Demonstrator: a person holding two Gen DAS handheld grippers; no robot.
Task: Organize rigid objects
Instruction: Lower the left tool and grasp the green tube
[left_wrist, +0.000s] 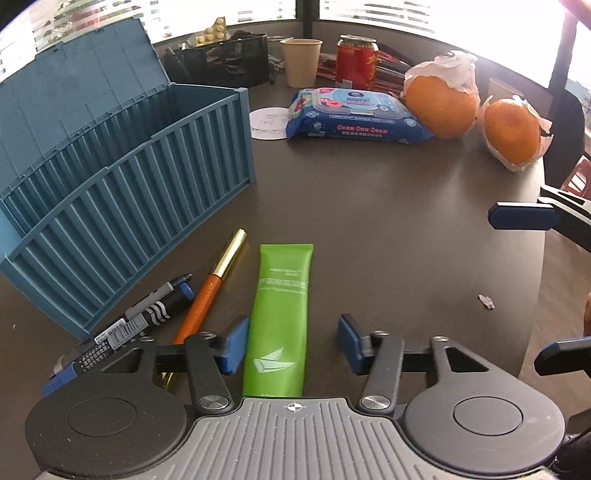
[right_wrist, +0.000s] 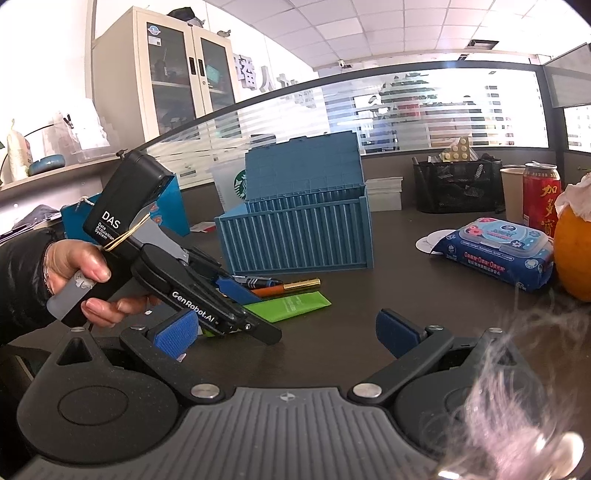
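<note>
Left gripper (left_wrist: 291, 345) spread wide astride green tube (left_wrist: 279, 321) lying flat between its pads, near blue box (left_wrist: 125, 206) ahead-left; probably light, slick, slightly squashy, so best pinched mid-body.

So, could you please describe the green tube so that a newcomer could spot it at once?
Find the blue ribbed box with its lid up. Three long items lie before it; the green tube is farthest from it, between the open left gripper's fingers. Unlike the orange-and-gold pen and marker, it's flat, wide, bright green.
</note>
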